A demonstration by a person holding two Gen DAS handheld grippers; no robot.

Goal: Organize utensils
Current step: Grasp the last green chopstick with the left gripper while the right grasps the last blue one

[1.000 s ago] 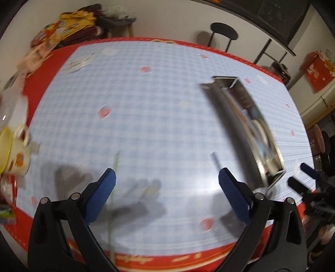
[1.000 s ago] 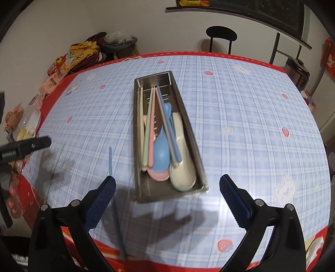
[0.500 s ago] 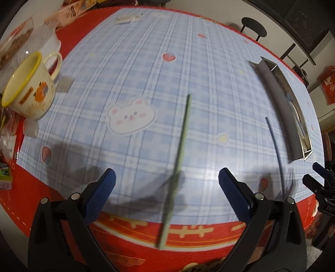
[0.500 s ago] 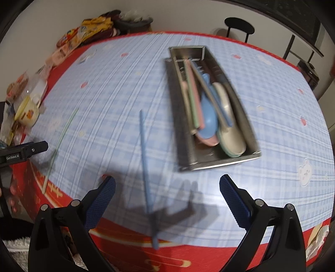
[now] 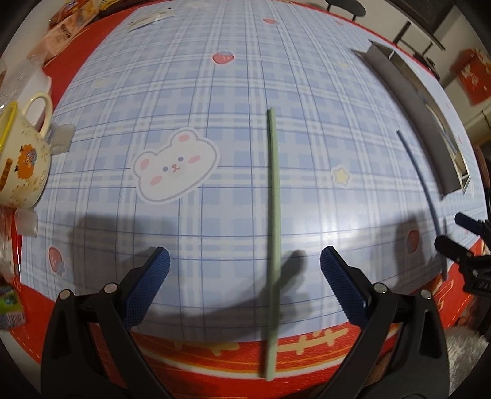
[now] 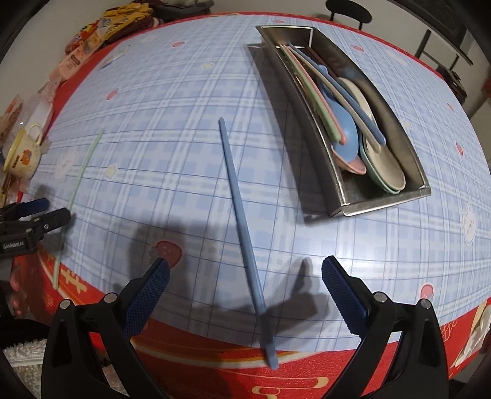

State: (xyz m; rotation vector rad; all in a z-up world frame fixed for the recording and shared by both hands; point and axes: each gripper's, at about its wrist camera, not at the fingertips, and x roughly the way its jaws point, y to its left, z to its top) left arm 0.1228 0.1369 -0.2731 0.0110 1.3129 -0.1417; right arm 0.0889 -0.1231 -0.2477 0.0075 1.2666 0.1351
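A green chopstick (image 5: pixel 274 214) lies on the checked tablecloth, its near end over the table's front edge. My left gripper (image 5: pixel 244 276) is open, one finger on each side of it, not touching. A blue chopstick (image 6: pixel 242 221) lies likewise with its near end past the edge, and my right gripper (image 6: pixel 245 277) stands open around it. The steel tray (image 6: pixel 319 135) at the right holds several pastel spoons and chopsticks (image 6: pixel 346 122). The green chopstick (image 6: pixel 80 172) and the left gripper (image 6: pixel 40 211) show at the left of the right wrist view. The blue chopstick (image 5: pixel 420 187) and tray (image 5: pixel 414 101) show in the left wrist view.
A yellow-rimmed mug (image 5: pixel 18 156) and a plastic container (image 5: pixel 27 86) stand at the table's left edge. Snack packets (image 6: pixel 101 27) are piled at the far left corner. A black chair (image 6: pixel 346 7) stands beyond the table. The tablecloth has a red border (image 6: pixel 214 362) at the near edge.
Both grippers have dropped closer to the table's front edge. Each chopstick now lies centred between its gripper's fingers and looks larger. Both stay open.
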